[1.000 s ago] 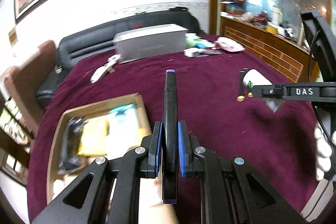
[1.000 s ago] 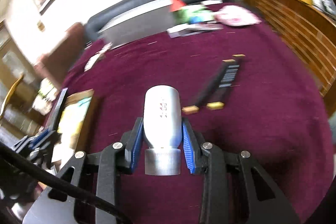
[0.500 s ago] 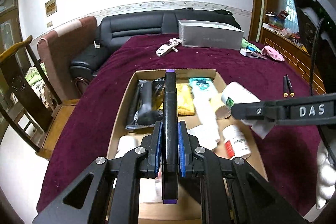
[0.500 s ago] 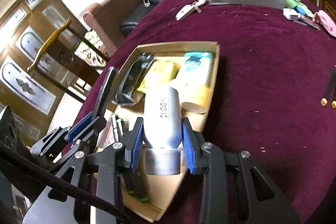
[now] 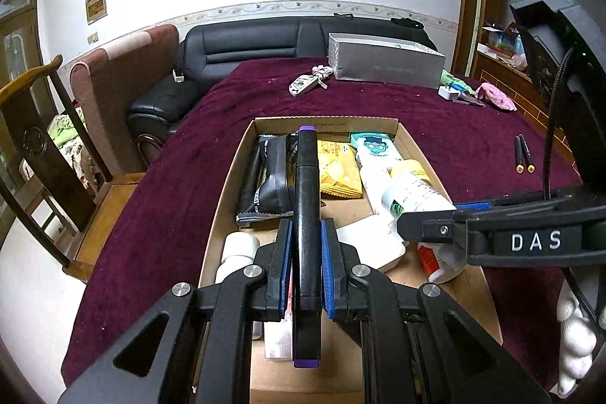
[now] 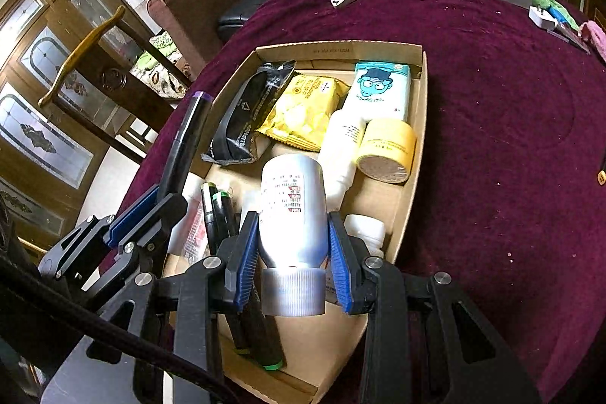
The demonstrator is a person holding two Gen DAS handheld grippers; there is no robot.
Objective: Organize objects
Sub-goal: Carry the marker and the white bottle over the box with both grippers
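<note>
My left gripper point(image 5: 306, 233) is shut on a black marker with purple ends point(image 5: 307, 199), held lengthwise above the cardboard box point(image 5: 325, 122). In the right wrist view the same gripper point(image 6: 151, 203) and marker point(image 6: 185, 142) hang over the box's left wall point(image 6: 227, 89). My right gripper point(image 6: 293, 226) is shut on a white bottle with a ribbed silver cap point(image 6: 293, 211), above the box's near half. The box holds a black pouch point(image 6: 246, 112), a yellow snack packet point(image 6: 303, 108), a teal carton point(image 6: 382, 89), a yellow-labelled jar point(image 6: 386, 150), markers point(image 6: 216, 211) and small bottles.
The box lies on a maroon cloth point(image 5: 454, 139). Two dark pens with gold ends point(image 5: 522, 154) lie to the right. Keys point(image 5: 306, 84), a grey box point(image 5: 382, 65) and small items sit at the far side. A wooden chair point(image 5: 34, 124) and sofa point(image 5: 265, 40) stand beyond.
Both grippers swung left from the open cloth to above the cardboard box, carrying the marker and the bottle. Over the last half second they only edged closer to the box.
</note>
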